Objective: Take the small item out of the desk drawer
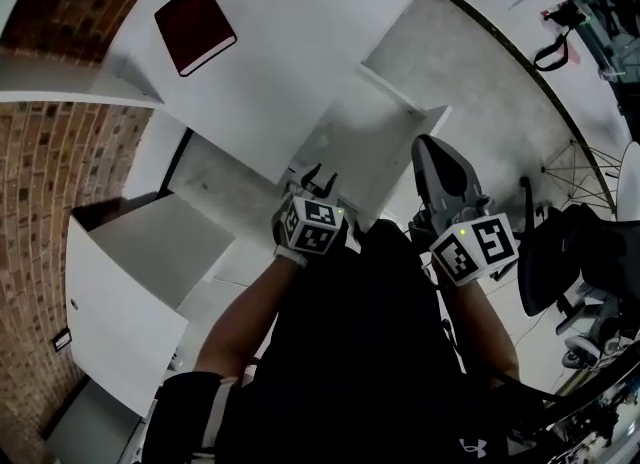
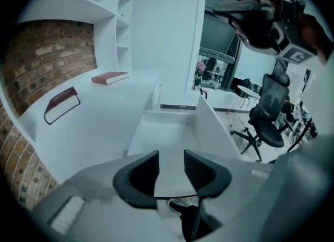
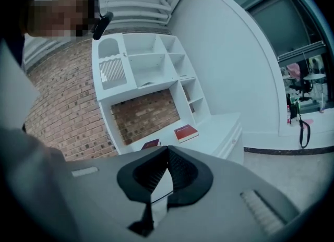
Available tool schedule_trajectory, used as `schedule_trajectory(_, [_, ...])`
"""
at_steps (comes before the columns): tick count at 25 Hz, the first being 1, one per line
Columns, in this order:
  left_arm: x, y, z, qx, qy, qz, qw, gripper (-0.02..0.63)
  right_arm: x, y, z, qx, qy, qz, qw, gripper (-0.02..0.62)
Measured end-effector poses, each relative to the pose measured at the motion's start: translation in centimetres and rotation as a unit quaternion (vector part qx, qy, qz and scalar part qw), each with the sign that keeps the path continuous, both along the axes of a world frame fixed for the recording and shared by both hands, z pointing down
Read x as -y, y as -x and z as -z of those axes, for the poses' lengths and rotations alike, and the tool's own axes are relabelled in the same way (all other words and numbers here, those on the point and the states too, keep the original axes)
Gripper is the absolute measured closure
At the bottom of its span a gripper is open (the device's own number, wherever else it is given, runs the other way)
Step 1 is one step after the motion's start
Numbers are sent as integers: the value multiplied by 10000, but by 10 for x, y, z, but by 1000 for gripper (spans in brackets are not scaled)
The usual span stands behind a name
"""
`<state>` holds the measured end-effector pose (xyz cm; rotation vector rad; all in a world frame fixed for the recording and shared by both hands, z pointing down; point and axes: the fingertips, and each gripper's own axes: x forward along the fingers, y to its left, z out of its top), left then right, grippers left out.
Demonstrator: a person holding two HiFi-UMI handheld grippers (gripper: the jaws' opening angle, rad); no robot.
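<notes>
A white desk drawer [image 1: 378,142] stands pulled out below the desk top [image 1: 280,62]. In the left gripper view its bare white floor [image 2: 166,131] and right wall [image 2: 213,126] show, and I see no small item inside. My left gripper [image 1: 316,180] hovers over the drawer's near end, its jaws open with nothing between them [image 2: 171,157]. My right gripper [image 1: 430,150] is held higher at the drawer's right side and also shows in the left gripper view [image 2: 261,19]. Its jaws are shut at the tips [image 3: 168,151] and point away toward the shelf unit.
Two dark red books [image 1: 195,27] [image 2: 109,77] lie on the desk top. White shelves [image 3: 148,63] and a brick wall [image 1: 50,182] stand behind it. An open white unit [image 1: 140,272] juts out at the left. Black office chairs [image 1: 565,252] [image 2: 269,116] stand at the right.
</notes>
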<state>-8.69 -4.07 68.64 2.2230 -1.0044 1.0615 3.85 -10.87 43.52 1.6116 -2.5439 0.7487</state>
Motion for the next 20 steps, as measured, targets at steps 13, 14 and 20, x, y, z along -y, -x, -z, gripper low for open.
schedule_trajectory(13, [20,0,-105,1645,289,-197,9858,447,-11,-54,-59,231,559,-451,9971,592])
schedule_trajectory(14, [23,-1,-111,1744,311,-209,9840,448,-13,-60,-61,241,590,-509,9967,592])
schedule_trajectory(20, [44,-1,-150,2407,398,-409,9689,448,-33,-112,-76,246,771,-1020,9915,592])
